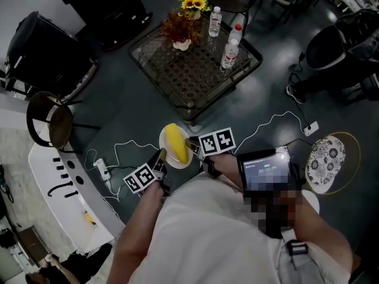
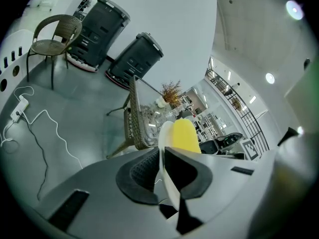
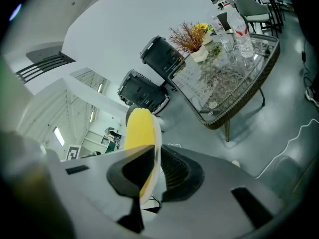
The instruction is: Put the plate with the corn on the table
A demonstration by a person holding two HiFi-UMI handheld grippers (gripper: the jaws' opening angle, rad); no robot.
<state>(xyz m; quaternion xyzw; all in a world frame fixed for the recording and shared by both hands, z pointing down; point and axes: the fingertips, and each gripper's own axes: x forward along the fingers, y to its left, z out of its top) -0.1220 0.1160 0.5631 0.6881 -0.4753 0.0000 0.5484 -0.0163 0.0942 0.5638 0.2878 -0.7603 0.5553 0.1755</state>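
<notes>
Rim of plate point(image 1: 162, 142) clamped, table point(image 1: 195, 80) ahead

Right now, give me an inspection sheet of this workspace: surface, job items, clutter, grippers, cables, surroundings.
Surface: glass-topped wicker table, near part bare.
Job's things: white plate carrying the corn, held in the air over the floor, short of the table.
Clutter: water bottles, three of them, plus sunflowers and a dried plant, all on the table's far part.
Grippers: left gripper and right gripper each shut on the plate's rim, on opposite sides.
Cables: white cable with a power strip on the floor at left; second cable at right.
Surroundings: black chair, patterned round stand.
</notes>
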